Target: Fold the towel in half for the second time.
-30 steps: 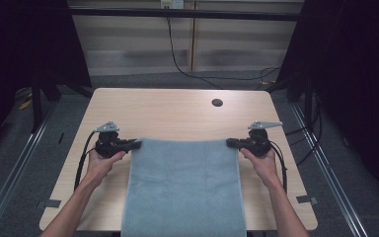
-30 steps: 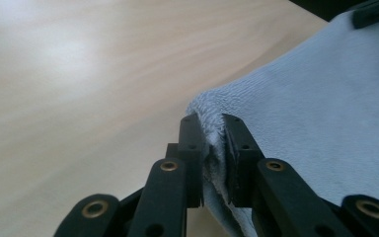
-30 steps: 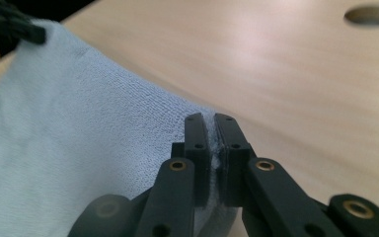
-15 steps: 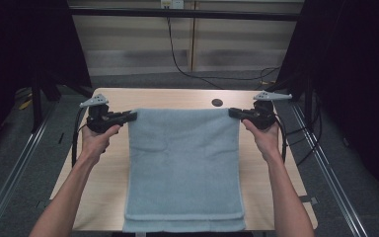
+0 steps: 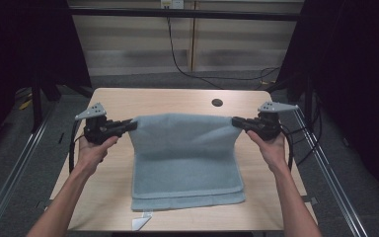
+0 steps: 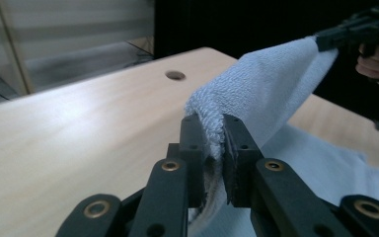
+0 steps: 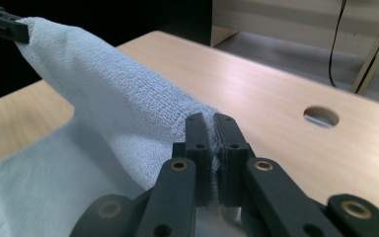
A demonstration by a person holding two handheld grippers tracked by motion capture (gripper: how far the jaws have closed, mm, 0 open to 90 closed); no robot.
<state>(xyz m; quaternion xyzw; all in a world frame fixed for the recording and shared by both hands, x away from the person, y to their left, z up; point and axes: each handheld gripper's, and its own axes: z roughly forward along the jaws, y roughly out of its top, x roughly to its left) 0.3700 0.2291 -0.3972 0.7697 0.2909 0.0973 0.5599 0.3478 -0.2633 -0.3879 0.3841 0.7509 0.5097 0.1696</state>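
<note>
High view: we pinch towel [image 5: 185, 153] far corners, left hand-held gripper [image 5: 128, 126] and right hand-held gripper [image 5: 237, 122] both clamped on cloth. Far edge raised off table [image 5: 177, 98], near edge resting there: likely for folding.

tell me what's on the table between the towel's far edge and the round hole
Nothing: bare wood runs from the towel to the round hole in the table, as the high view shows.
</note>
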